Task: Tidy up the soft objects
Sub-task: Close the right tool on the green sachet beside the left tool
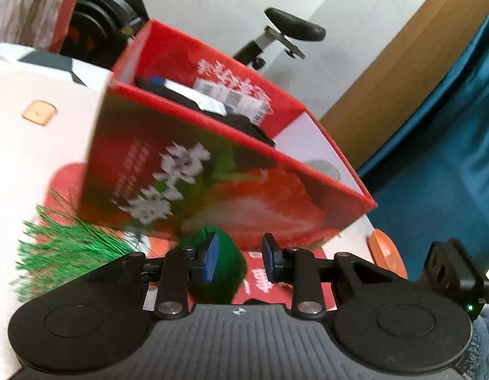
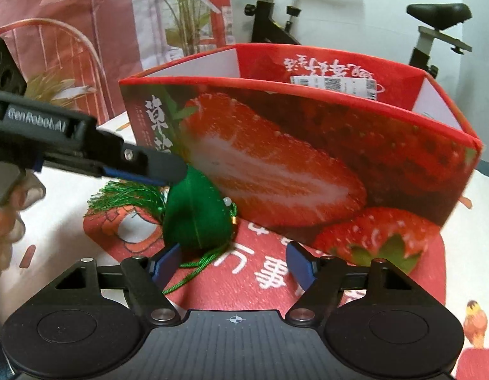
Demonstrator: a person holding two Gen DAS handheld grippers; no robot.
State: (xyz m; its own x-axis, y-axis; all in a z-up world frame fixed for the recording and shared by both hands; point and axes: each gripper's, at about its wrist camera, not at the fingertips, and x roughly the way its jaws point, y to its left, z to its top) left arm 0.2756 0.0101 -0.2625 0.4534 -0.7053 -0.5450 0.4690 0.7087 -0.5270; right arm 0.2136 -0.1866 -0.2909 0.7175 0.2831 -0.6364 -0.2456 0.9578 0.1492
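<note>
Green stuffed sachet [image 2: 193, 212] with tassel [image 2: 124, 194] and cord, lying on my cloth just before the open red strawberry box [image 2: 307, 145].

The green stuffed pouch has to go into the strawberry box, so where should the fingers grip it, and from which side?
Grip the green pouch across its plump padded body, coming from above. It stands point-up against the strawberry box; its tassel and cord are too loose.
</note>
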